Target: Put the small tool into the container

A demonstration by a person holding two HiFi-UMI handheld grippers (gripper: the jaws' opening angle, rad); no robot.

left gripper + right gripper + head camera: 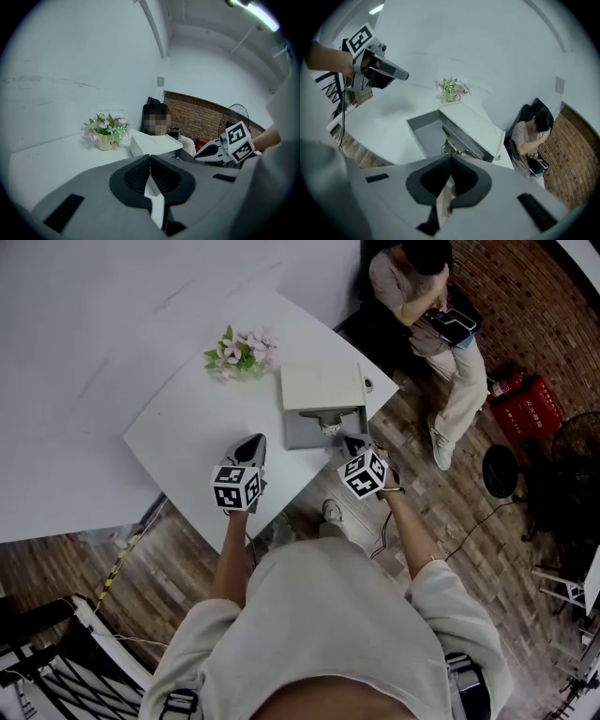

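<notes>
Flower pot [239, 354] sat at the far left of the white table [178, 442]. Left gripper [255, 441] hovered over the table's near part, jaws clenched together, empty; its own view [150, 159] confirmed that. That view caught the container's white lid but not the tool. Container [292, 432] stood right of centre, grey tray open. Small tool [328, 425], metallic, lay in the tray's far end under the lid edge, clearest in the right gripper view [452, 147]. Right gripper [354, 441] was just beside the tray, jaws closed on nothing [451, 161]. Only the head view showed both grippers together. Seated person [422, 296] at far right.
</notes>
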